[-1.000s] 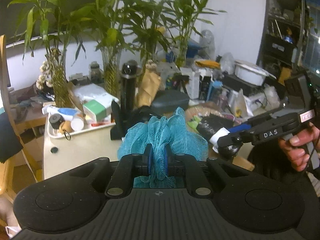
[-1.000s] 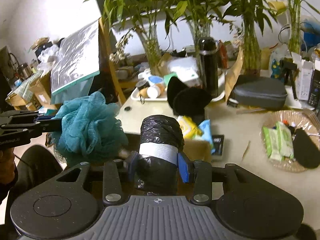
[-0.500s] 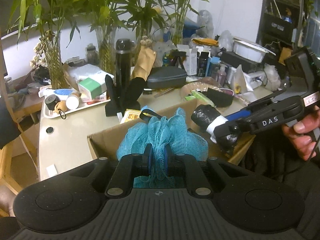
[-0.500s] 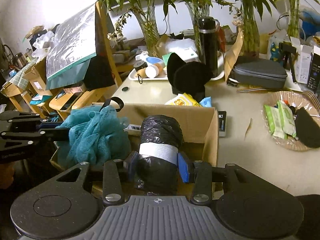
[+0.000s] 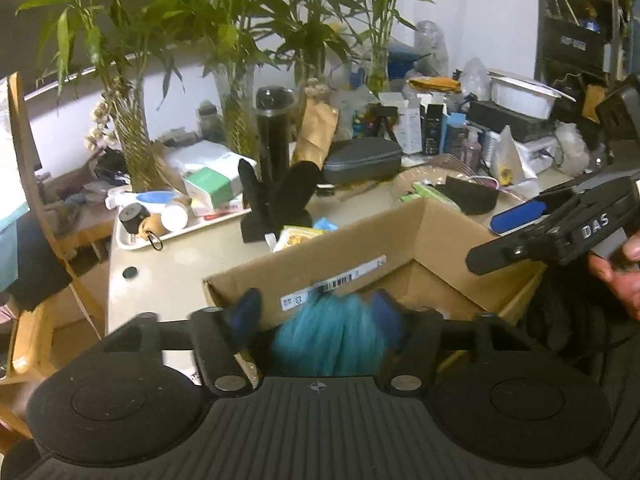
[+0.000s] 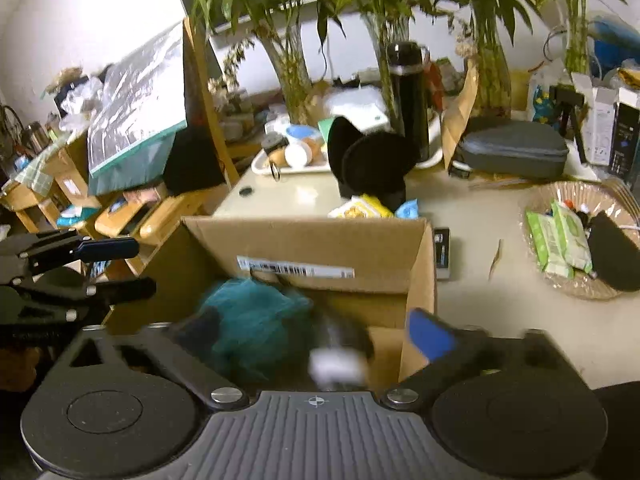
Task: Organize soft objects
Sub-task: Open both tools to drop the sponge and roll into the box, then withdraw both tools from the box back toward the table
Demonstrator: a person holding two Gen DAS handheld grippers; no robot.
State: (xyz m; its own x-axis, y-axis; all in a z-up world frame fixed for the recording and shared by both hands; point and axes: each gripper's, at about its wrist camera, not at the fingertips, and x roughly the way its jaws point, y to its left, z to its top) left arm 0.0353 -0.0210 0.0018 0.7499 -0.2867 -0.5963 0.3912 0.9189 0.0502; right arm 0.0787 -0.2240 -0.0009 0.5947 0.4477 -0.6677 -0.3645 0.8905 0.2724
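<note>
Hovering over the open cardboard box (image 5: 420, 236), the left hand-held gripper (image 5: 316, 312) has just been opening; its jaws stand spread, and the teal mesh sponge (image 5: 332, 336) sits blurred between them, inside the box, whether touching a pad cannot be told. The right hand-held gripper (image 6: 320, 332) has likewise just been opening, jaws spread wide. The black bundle with a white band (image 6: 340, 356), blurred, lies in the box beside the sponge. The box rests at the desk (image 6: 500, 312) edge.
</note>
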